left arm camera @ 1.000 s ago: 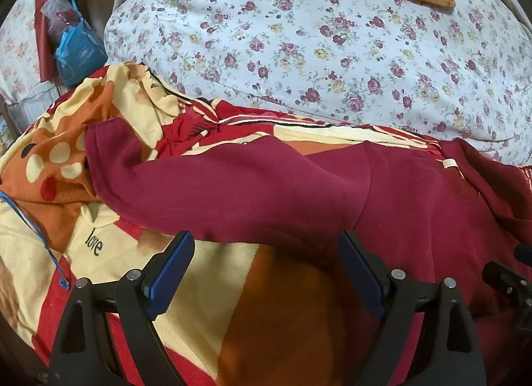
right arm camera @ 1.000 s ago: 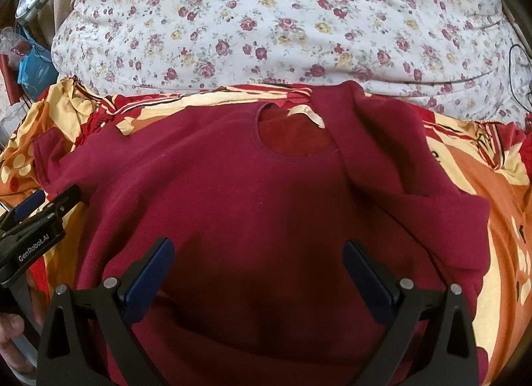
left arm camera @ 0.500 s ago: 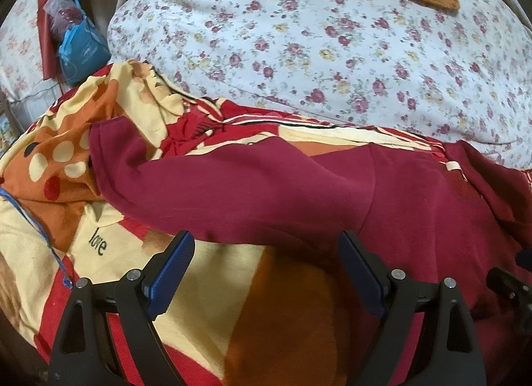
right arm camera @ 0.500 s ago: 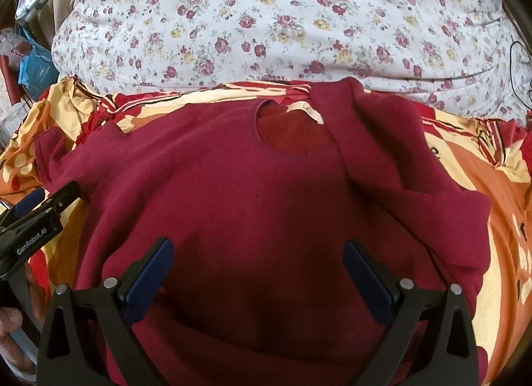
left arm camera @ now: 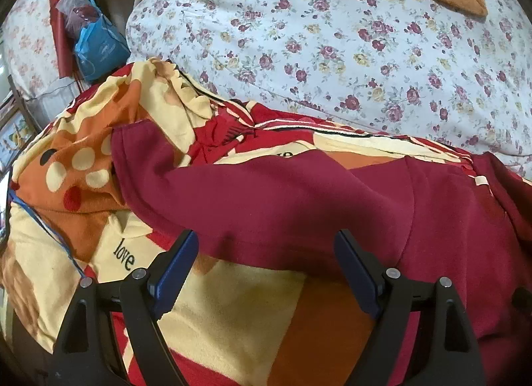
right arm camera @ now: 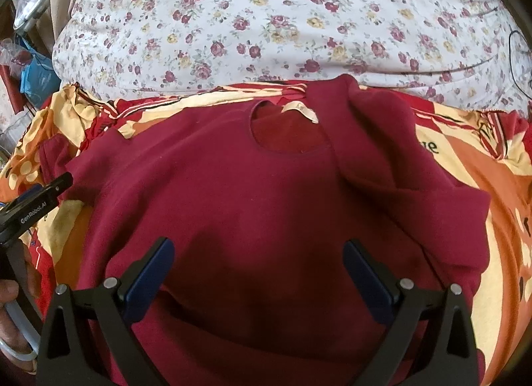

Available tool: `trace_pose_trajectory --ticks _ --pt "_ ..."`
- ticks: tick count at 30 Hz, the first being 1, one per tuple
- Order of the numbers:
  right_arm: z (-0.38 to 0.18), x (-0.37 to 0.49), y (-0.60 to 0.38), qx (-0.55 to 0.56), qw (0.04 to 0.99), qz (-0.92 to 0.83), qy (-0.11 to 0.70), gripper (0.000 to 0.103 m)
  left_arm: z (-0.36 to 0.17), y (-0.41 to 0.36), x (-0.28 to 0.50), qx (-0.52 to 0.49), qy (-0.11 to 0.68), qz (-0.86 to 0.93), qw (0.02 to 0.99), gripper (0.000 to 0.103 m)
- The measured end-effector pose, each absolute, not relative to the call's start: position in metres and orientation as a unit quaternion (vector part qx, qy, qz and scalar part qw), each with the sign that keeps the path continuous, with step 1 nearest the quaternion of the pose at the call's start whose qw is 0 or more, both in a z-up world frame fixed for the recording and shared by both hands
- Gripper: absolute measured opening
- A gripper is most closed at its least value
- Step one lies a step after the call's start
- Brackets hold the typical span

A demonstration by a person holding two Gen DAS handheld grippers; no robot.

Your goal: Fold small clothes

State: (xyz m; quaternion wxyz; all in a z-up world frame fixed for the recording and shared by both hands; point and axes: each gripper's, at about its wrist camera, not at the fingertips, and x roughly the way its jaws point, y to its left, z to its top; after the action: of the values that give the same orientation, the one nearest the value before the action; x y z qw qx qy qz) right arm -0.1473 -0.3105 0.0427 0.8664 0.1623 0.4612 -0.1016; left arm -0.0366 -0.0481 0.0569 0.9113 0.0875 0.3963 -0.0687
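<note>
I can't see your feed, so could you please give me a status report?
Both tools open, left tool, right tool. Maroon top flat, one sleeve folded in. Nothing in the way.

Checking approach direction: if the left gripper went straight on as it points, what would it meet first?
Likely the outstretched sleeve of the maroon top; the open left gripper points at its lower edge, though depth is unclear.

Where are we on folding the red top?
Done: the top lies spread on the blanket, and its right sleeve is already folded in over the body. In hand: nothing; the left claw and right claw are both open, gripping no cloth. Left: the left sleeve stretches out flat, unfolded, and the body is not yet folded.
</note>
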Motion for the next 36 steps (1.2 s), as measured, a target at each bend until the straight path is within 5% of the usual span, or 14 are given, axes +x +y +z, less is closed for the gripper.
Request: trace_pose_trajectory --ticks 22,36 --pt "0.039 -0.144 -0.303 0.145 0.863 -0.089 0.475 0.103 0.060 -0.042 -0.029 0.094 0.406 -0.043 0.908 0.077" --pt "0.034 -0.143 -0.303 0.143 0.857 -0.082 0.488 0.103 0.058 0.025 0.087 0.131 0.417 0.120 0.891 0.058"
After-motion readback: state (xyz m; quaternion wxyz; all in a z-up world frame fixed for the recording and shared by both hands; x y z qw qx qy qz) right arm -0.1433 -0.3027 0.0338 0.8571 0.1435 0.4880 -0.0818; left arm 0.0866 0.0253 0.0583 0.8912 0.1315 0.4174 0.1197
